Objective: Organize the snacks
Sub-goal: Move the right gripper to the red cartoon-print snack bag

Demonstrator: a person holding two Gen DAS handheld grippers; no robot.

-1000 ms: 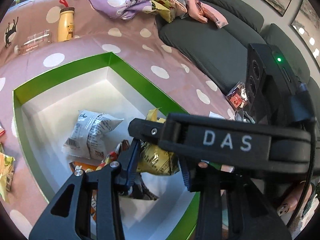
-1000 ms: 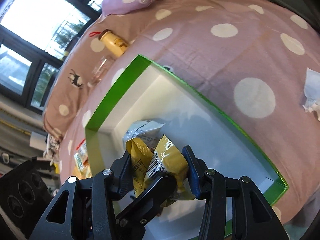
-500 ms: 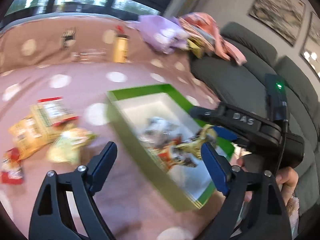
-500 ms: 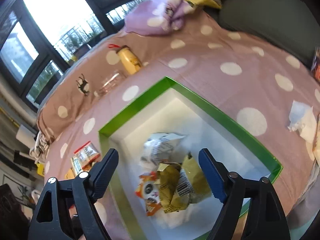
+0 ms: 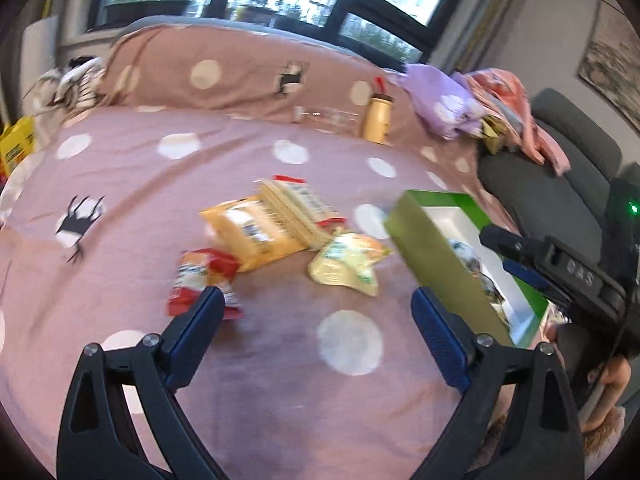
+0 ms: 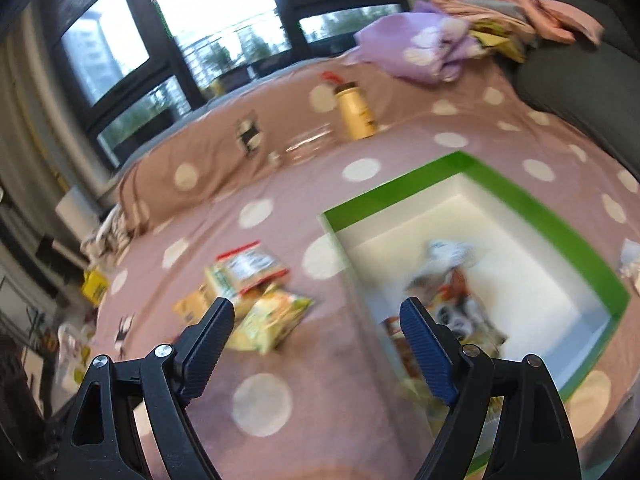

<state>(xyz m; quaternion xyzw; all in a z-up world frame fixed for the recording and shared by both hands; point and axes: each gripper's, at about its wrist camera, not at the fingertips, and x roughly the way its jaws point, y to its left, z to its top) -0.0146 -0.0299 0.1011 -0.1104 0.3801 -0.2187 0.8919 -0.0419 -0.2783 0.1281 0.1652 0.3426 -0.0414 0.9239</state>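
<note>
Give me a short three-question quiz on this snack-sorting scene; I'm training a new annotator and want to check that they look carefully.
1. True or false: the left tool is clamped on a snack packet.
2. How many snack packets lie loose on the spotted cloth outside the green box? A) one B) four C) seven
3. Fill in: the yellow bottle stands ____ on the cloth.

Key
1. False: both tools have just been opening, and nothing sits between the jaws of the left one or the right tool.
2. B: the red packet, orange packet, red-edged clear packet and pale yellow-green packet.
3. Upright.
</note>
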